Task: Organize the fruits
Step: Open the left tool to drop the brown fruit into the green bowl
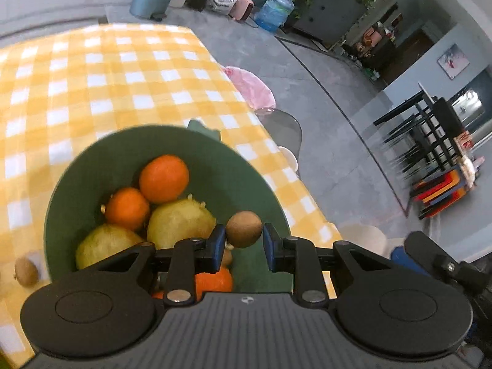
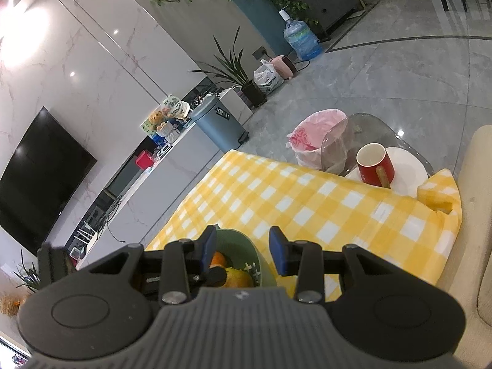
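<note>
A green bowl (image 1: 92, 166) stands on the yellow checked tablecloth (image 1: 101, 80). It holds two oranges (image 1: 164, 178), two yellow-green pears (image 1: 180, 221) and more fruit below. My left gripper (image 1: 243, 241) hovers over the bowl, jaws open. A brown kiwi (image 1: 244, 228) sits between the fingertips, touching the left one, with a gap on the right. Another kiwi (image 1: 26, 271) lies on the cloth left of the bowl. My right gripper (image 2: 243, 247) is open and empty above the bowl (image 2: 246, 246).
A red mug (image 2: 375, 166) stands on a white plate (image 2: 409, 169) at the far right table edge. A pink-lined bin (image 2: 313, 138) and a clear chair (image 2: 353, 135) stand beyond it. A beige sofa (image 2: 476, 215) is on the right.
</note>
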Action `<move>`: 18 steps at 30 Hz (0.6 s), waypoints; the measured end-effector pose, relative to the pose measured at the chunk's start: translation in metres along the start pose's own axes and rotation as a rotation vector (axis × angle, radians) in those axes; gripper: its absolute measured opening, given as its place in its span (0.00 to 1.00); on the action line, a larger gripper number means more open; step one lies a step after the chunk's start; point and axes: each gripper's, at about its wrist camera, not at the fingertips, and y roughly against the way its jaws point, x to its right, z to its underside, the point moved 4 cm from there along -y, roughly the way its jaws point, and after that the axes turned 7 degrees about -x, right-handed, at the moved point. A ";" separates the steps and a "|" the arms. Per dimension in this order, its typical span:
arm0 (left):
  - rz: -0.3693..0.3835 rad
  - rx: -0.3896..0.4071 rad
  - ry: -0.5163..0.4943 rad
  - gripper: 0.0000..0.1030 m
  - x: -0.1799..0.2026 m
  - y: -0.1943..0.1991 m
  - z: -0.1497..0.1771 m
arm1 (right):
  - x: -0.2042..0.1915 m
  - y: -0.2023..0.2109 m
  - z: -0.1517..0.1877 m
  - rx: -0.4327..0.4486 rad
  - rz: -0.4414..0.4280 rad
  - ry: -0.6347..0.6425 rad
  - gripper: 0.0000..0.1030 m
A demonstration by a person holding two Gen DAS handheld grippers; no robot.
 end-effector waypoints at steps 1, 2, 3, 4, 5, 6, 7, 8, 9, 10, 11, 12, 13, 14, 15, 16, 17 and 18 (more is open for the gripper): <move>0.004 -0.003 -0.008 0.28 0.002 0.000 0.000 | 0.001 0.000 0.000 0.001 0.000 -0.001 0.35; 0.011 -0.008 -0.013 0.28 0.004 0.000 0.000 | 0.001 0.000 0.000 0.002 0.000 -0.002 0.35; 0.015 -0.006 -0.014 0.28 0.006 0.001 0.000 | 0.002 -0.001 0.000 0.001 0.001 -0.003 0.35; 0.010 0.001 -0.015 0.29 0.007 0.001 -0.001 | 0.002 -0.002 0.000 0.000 0.001 -0.003 0.35; -0.005 0.013 -0.019 0.31 0.008 0.003 0.000 | 0.002 -0.002 0.000 -0.002 0.002 -0.003 0.35; -0.025 0.023 -0.024 0.32 0.009 0.006 0.001 | 0.002 -0.003 0.000 -0.003 0.002 -0.004 0.35; -0.044 0.032 -0.030 0.32 0.010 0.008 0.003 | 0.002 -0.002 0.000 -0.003 0.001 -0.004 0.35; -0.056 0.041 -0.035 0.32 0.010 0.012 0.005 | 0.002 -0.002 -0.001 -0.003 0.000 -0.003 0.35; -0.060 0.050 -0.037 0.32 0.010 0.017 0.009 | 0.002 -0.002 0.000 -0.001 0.000 -0.002 0.35; -0.056 0.057 -0.033 0.32 0.009 0.022 0.012 | 0.002 -0.002 0.000 -0.002 -0.001 0.001 0.35; -0.050 0.067 -0.025 0.32 0.009 0.029 0.016 | 0.002 -0.003 0.000 -0.005 -0.003 0.007 0.35; -0.046 0.079 -0.016 0.32 0.008 0.036 0.019 | 0.002 -0.004 0.000 -0.009 -0.007 0.012 0.35; -0.047 0.093 -0.011 0.34 0.008 0.045 0.023 | 0.001 -0.006 0.000 -0.013 -0.014 0.017 0.35; -0.052 0.108 -0.009 0.39 0.008 0.053 0.024 | 0.000 -0.008 0.000 -0.018 -0.022 0.021 0.35; -0.067 0.129 -0.012 0.42 0.008 0.062 0.026 | -0.001 -0.009 0.001 -0.021 -0.028 0.026 0.35; -0.090 0.154 -0.021 0.47 0.009 0.073 0.029 | -0.003 -0.010 0.002 -0.024 -0.036 0.035 0.35; -0.121 0.180 -0.030 0.51 0.009 0.083 0.031 | -0.006 -0.012 0.003 -0.027 -0.045 0.050 0.35; -0.153 0.207 -0.035 0.52 0.008 0.092 0.032 | -0.009 -0.013 0.004 -0.029 -0.054 0.062 0.35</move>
